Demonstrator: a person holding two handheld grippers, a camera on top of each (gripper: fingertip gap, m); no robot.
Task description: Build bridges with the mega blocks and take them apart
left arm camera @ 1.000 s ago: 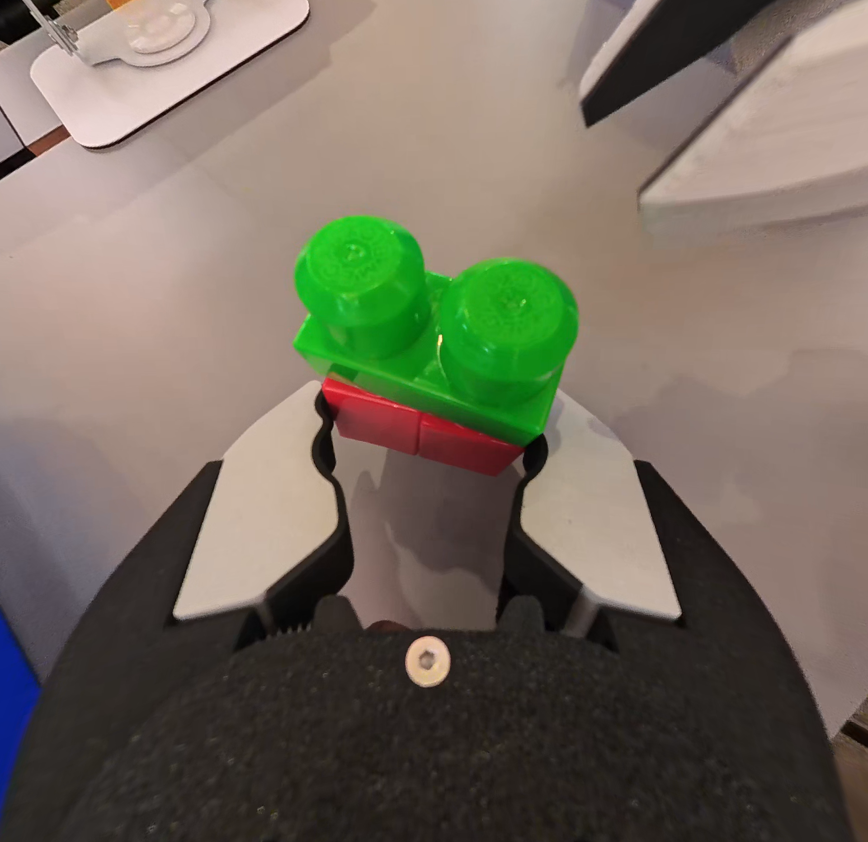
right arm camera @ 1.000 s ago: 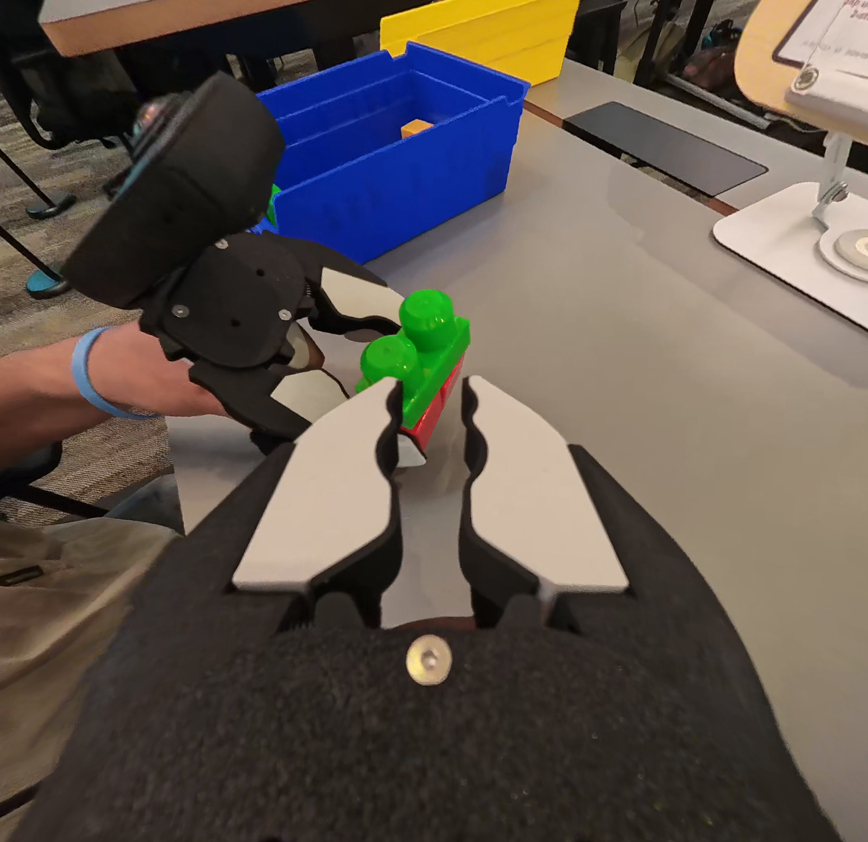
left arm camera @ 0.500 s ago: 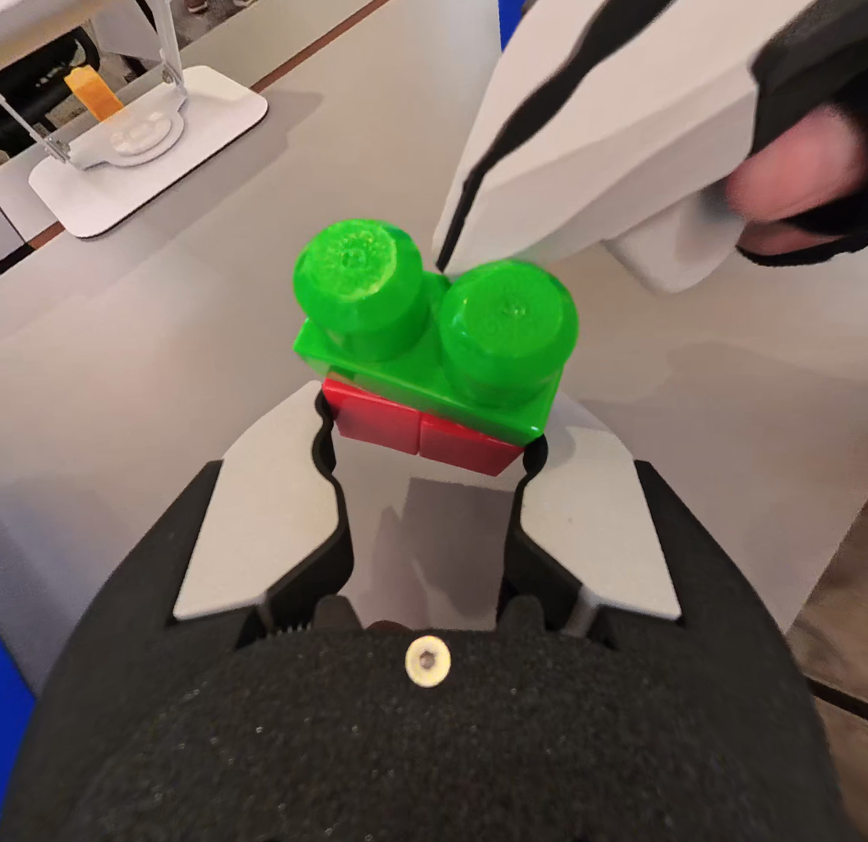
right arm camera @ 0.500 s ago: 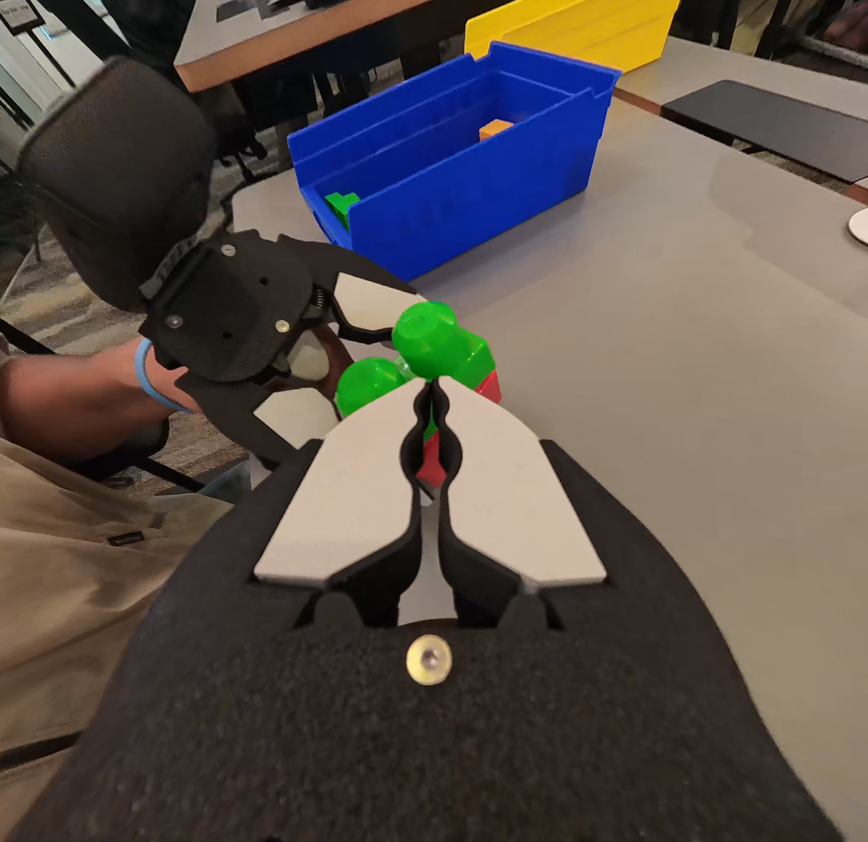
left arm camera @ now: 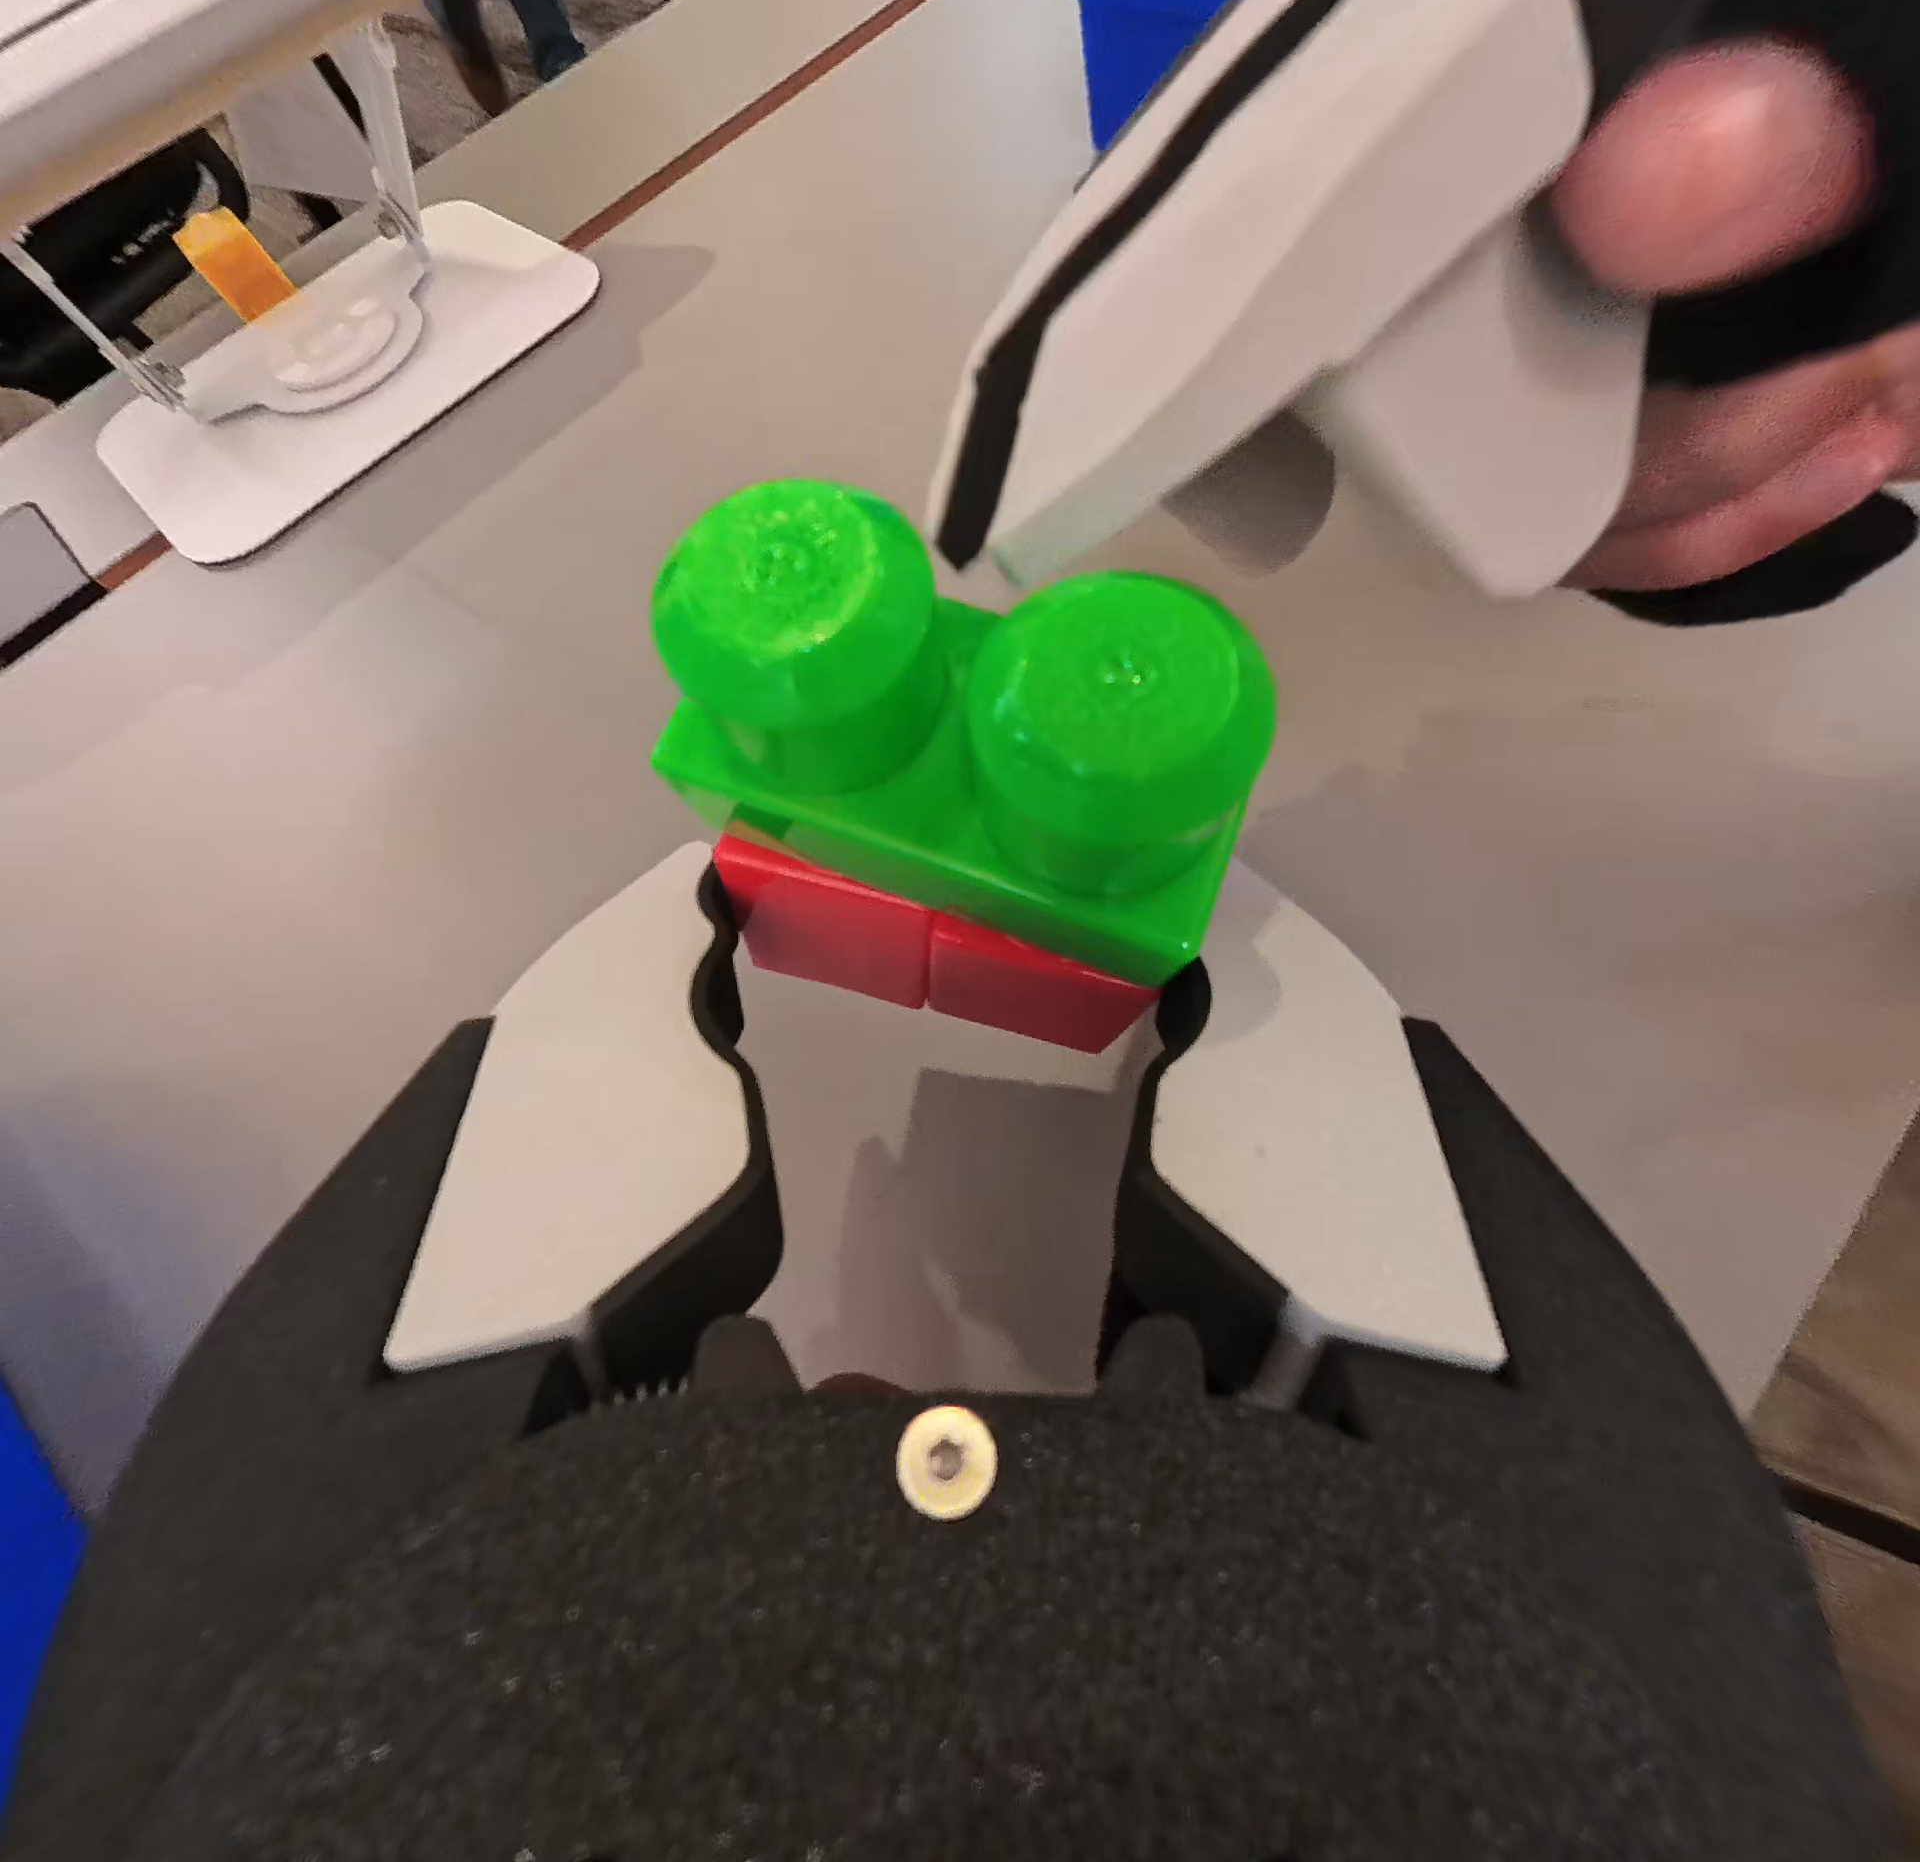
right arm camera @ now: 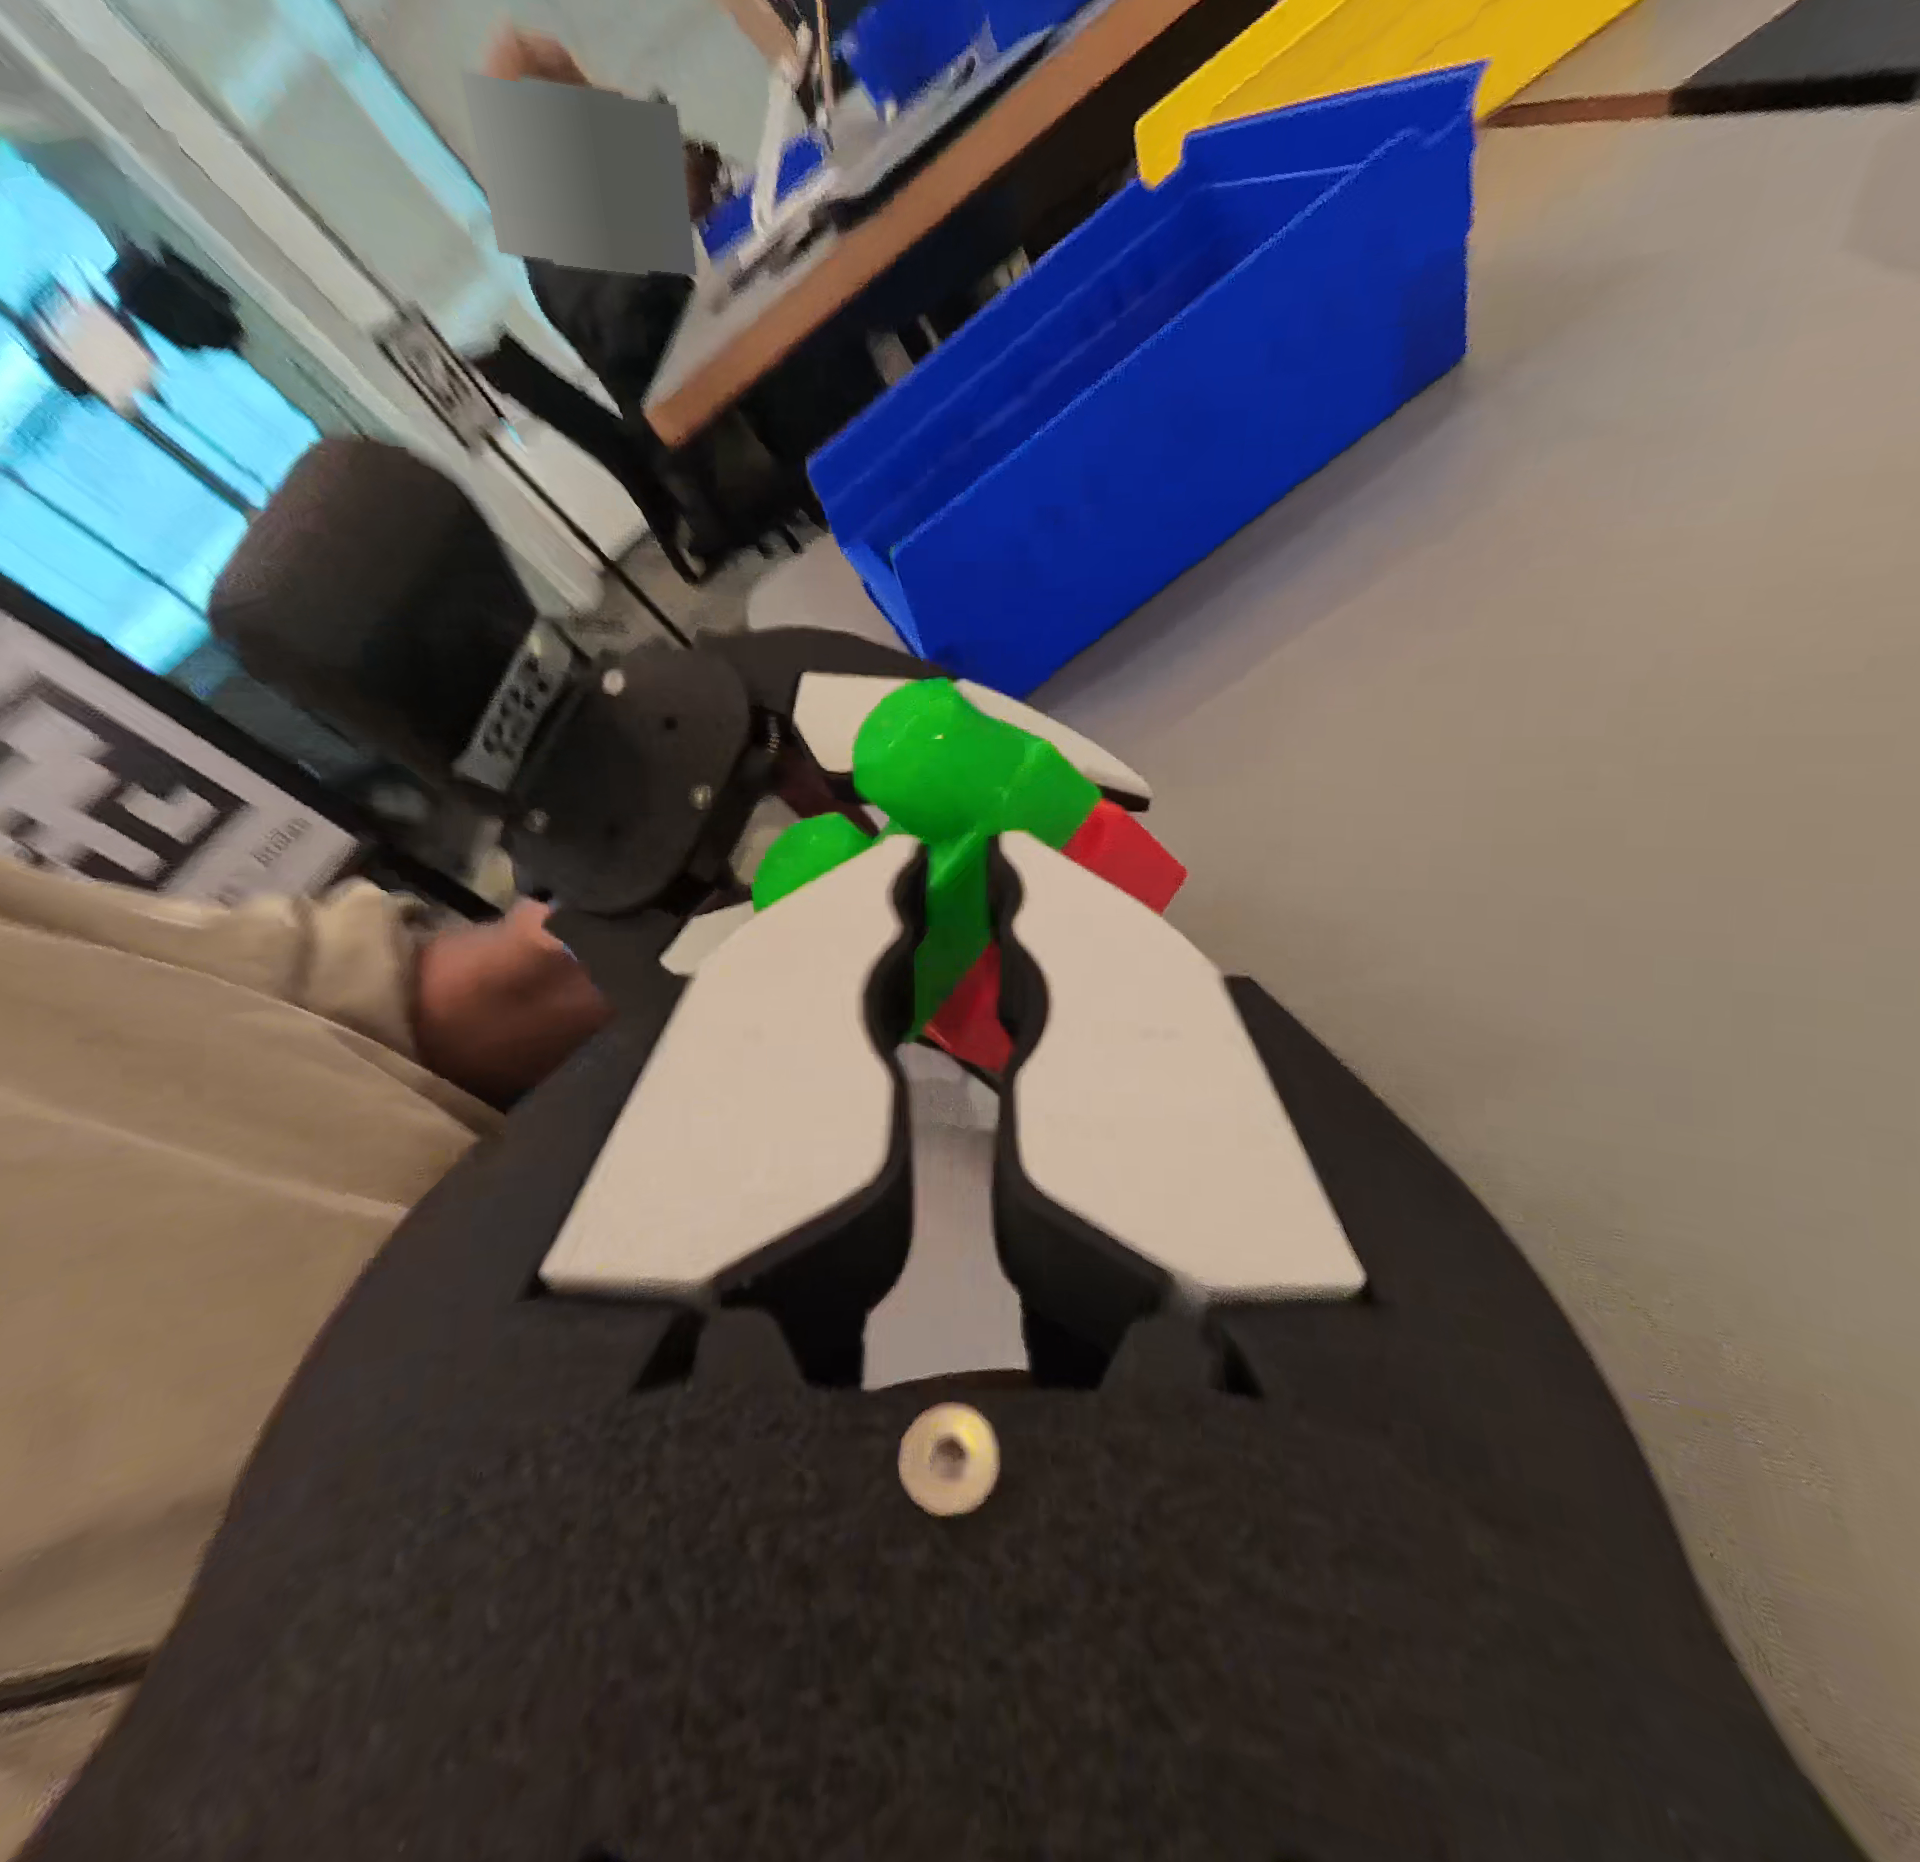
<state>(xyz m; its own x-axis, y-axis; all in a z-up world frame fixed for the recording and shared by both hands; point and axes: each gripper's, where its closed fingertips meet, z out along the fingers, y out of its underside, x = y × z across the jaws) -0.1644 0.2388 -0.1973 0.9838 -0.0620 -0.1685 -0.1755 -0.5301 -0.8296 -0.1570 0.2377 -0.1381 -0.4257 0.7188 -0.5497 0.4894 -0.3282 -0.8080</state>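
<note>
Two grippers grasp one stack above the counter point(left arm camera: 312, 877): left gripper point(left arm camera: 951, 939) clamps the red block point(left arm camera: 935, 965), right gripper point(right arm camera: 961, 903) pinches the green block point(left arm camera: 935, 763), so a crooked pull may slip.

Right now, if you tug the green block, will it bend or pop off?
The green block looks like hard, glossy plastic, so it probably stays stiff. It sits tilted on the red block, which the left gripper clamps, so it may pop off. The right gripper pinches a thin edge and could slip.
</note>
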